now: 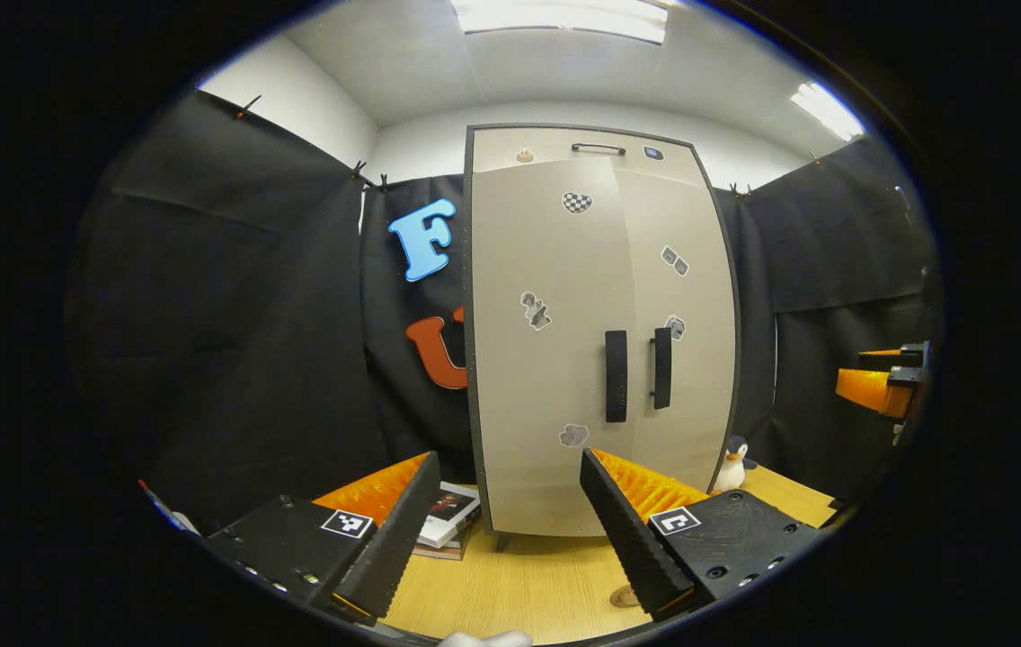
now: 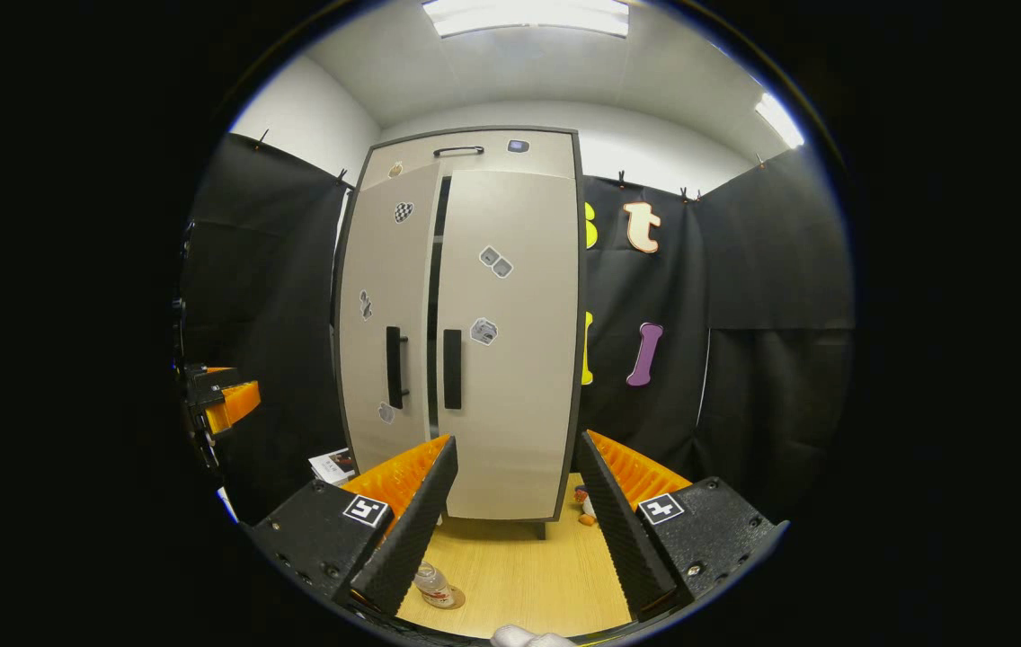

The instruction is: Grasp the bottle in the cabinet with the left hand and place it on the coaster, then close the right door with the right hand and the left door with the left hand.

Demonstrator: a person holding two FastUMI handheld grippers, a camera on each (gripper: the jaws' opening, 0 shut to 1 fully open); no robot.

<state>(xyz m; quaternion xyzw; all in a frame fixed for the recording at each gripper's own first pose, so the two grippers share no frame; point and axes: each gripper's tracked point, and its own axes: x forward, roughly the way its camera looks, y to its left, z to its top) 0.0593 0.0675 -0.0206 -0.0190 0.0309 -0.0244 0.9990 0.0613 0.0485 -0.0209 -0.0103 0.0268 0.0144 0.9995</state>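
The left gripper (image 1: 506, 503) holds its two fingers wide apart with nothing between them, above the wooden table (image 1: 528, 584), aimed at the cabinet (image 1: 600, 332). The right gripper (image 2: 510, 494) is likewise spread, with only air in its gap, facing the same cabinet (image 2: 466, 332) from the other side. In the right gripper view the bottle (image 2: 432, 584) stands just past the left fingertip: small, clear plastic, with a pale cap and a reddish band low on its body. It rests on the round coaster (image 2: 449, 599) on the table (image 2: 519, 575), its long axis upright though leaning in the fisheye picture, cap uppermost; the finger (image 2: 407, 530) cuts off part of its side. In the left gripper view only a sliver of the coaster (image 1: 623, 597) peeks out beside the right finger (image 1: 632, 539), and the bottle there is hidden behind it. The cabinet is tall and pale with a dark frame, stickers, and two black vertical handles. The right door (image 2: 510, 341) sits flush, while the left door (image 2: 385, 323) shows a dark gap along its inner edge in the right gripper view; whether it is fully shut cannot be told. Books (image 1: 448, 517) lie by the cabinet's left foot, and a small penguin toy (image 1: 732, 465) stands at its right corner. Each view catches the other gripper at its edge, too cut off to read.
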